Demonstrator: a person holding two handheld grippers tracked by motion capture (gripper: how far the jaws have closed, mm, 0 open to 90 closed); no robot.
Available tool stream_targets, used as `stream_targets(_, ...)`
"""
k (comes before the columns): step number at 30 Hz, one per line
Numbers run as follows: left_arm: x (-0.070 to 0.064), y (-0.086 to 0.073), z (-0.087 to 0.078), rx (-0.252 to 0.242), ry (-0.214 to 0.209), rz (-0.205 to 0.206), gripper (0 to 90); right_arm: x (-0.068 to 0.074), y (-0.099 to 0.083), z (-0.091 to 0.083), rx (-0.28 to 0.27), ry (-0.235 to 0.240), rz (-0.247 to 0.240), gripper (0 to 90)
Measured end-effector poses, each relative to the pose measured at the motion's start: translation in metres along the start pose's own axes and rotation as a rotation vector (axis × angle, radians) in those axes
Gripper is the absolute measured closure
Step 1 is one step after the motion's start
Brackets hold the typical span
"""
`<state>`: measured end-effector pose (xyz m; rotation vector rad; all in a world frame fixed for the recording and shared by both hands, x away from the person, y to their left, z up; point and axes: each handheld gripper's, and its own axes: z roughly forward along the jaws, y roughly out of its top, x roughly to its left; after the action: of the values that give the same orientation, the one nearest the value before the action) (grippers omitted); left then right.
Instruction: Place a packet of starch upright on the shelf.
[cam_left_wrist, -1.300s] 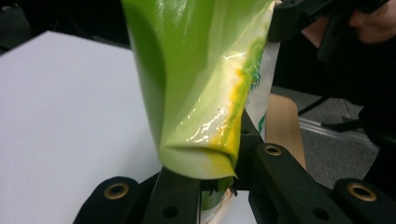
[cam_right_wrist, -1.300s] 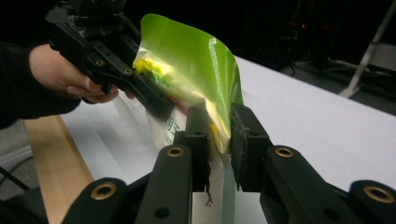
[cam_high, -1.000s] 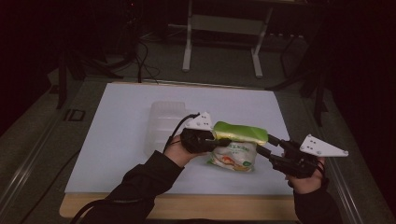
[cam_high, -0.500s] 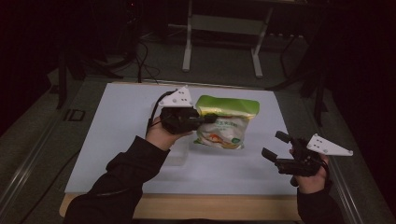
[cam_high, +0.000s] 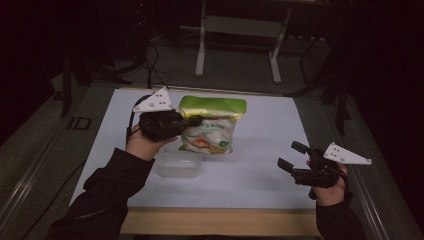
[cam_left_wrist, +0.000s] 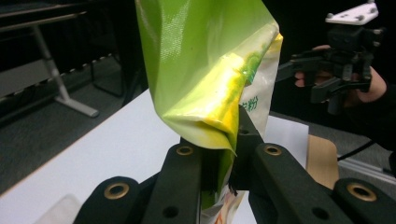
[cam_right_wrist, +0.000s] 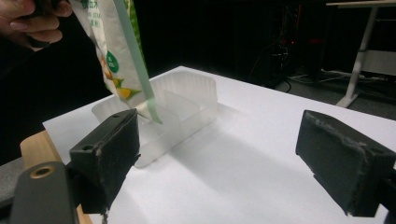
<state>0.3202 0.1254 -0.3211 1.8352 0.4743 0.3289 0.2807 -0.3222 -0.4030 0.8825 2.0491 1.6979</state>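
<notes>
Left hand-held gripper (cam_high: 192, 121) clamped on green bag (cam_high: 212, 125), lifted above clear tray (cam_high: 179, 165); right hand-held gripper (cam_high: 292, 156) jaws apart, holding nothing, over tabletop (cam_high: 260, 175).

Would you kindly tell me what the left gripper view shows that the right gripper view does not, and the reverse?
The left gripper view alone shows the left tongs shut on the green edge of the bag, with the right tongs held open farther off.

The right gripper view alone shows the clear plastic tray on the table, below the bag's lower end, and the right tongs' own two wide-apart pads.

Both show the bag, the white table top and the dark room behind.
</notes>
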Motion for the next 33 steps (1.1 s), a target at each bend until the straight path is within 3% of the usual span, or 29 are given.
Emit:
stream_targets(9,0.013,-0.027,-0.018,0.0,0.035,-0.043,85.2,-0.001,-0.001,0.003,0.005,0.014,-0.003,13.5)
stream_targets(24,0.03,-0.08,-0.031,0.039,0.051,-0.152,85.2,-0.003,-0.007,0.01,0.02,0.039,0.013,13.4)
stream_targets(33,0.032,-0.091,-0.029,0.074,0.061,-0.138,85.2,-0.002,-0.01,0.012,0.028,0.051,0.02,13.4)
